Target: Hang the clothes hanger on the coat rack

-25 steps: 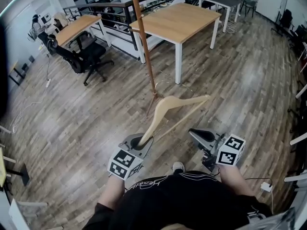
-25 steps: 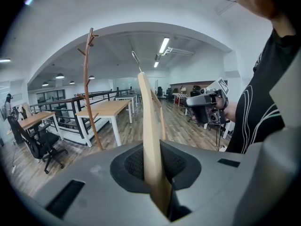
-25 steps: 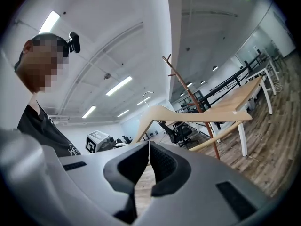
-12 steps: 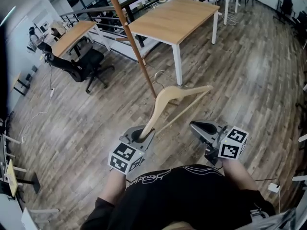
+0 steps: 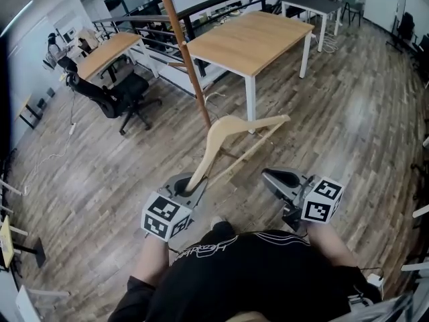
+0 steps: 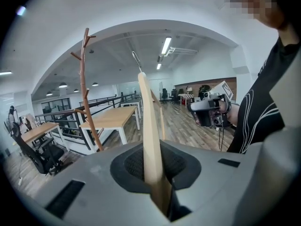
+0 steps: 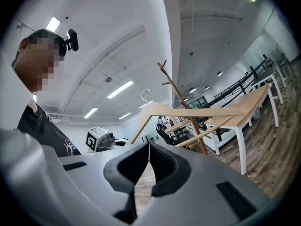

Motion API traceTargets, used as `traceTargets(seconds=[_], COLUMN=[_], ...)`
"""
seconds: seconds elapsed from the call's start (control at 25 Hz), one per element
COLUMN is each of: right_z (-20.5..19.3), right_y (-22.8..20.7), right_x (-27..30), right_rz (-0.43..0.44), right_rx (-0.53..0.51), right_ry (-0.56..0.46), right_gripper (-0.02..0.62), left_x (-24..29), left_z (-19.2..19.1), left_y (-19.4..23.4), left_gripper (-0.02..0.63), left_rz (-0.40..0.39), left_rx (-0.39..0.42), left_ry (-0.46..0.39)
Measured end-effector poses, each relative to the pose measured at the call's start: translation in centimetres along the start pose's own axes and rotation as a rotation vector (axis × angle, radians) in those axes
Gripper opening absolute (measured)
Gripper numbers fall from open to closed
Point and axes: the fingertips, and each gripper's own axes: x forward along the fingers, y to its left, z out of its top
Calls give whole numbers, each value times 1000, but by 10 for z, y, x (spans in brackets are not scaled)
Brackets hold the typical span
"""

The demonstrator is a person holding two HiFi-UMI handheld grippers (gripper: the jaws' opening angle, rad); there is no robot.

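Head view — the wooden clothes hanger (image 5: pixel 231 129) is clamped by one arm end in the left gripper (image 5: pixel 190 188). It is near the coat rack (image 5: pixel 188 59) at 11 o'clock, but apart from it. The right gripper (image 5: pixel 276 178) is at 4 o'clock of the hanger.

Left gripper view — the jaws are pressed on the arm's tip only, so twist or slip is risked.

Right gripper view — the jaws are together, empty. The hook (image 7: pixel 146 91) could be swung past a peg (image 7: pixel 162 67).

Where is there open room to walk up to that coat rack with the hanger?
The floor in front of the coat rack, between the office chair and the wooden table, is bare. So is the floor right of the table. Behind the rack it is crowded: railing, desk, chair.
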Motion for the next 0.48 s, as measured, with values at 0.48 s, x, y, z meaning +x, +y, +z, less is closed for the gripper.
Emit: traceTargets(seconds=[0.48], right_z=[20], right_y=[-64], right_x=[66], right_rz=[-52], right_rx=[5], right_ry=[6], right_gripper=[40], left_x=[43], left_z=[18], left_y=[95], left_gripper=[34], left_rz=[-30], left_rx=[-9], left_ry=[-44])
